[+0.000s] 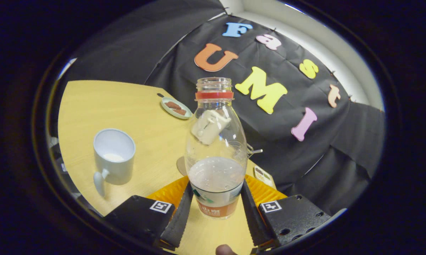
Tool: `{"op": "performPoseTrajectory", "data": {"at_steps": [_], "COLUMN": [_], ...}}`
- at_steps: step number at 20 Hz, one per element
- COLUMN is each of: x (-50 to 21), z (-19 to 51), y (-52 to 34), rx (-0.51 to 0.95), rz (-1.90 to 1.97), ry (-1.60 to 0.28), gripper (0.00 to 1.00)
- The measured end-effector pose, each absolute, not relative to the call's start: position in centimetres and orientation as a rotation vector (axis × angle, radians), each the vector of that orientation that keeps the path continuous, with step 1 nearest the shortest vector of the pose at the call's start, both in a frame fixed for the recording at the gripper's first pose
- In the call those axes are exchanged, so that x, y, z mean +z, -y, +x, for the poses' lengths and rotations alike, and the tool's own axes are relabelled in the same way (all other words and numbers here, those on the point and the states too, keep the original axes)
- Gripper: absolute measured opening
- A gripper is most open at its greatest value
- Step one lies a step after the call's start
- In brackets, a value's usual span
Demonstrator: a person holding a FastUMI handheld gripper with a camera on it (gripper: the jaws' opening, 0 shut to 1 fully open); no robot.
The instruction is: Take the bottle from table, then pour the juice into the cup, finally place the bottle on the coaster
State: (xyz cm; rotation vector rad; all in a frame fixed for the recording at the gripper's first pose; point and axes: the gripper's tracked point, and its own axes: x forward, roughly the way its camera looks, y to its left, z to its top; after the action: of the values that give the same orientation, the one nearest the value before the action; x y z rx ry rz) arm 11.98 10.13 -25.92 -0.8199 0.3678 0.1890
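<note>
Holding the bottle (215, 148) by its lower part, the gripper (215, 209) has both fingers pressed on its sides. The bottle stands upright between them with no cap, and pale juice fills only the bottom part. The cup (113, 156) sits on the table (92, 106) off to the left of the fingers. A small dish (176, 107) lies far beyond them. A round brown patch peeks out behind the bottle, mostly hidden, so I cannot tell what it is.
</note>
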Motion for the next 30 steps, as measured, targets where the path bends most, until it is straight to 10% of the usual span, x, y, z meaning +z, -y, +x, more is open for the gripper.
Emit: {"op": "performPoseTrajectory", "data": {"at_steps": [30], "x": [-29.6], "z": [10.7], "y": [-11.7], "rx": [0.215], "rz": [-1.623], "ry": [-0.257], "gripper": [0.77]}}
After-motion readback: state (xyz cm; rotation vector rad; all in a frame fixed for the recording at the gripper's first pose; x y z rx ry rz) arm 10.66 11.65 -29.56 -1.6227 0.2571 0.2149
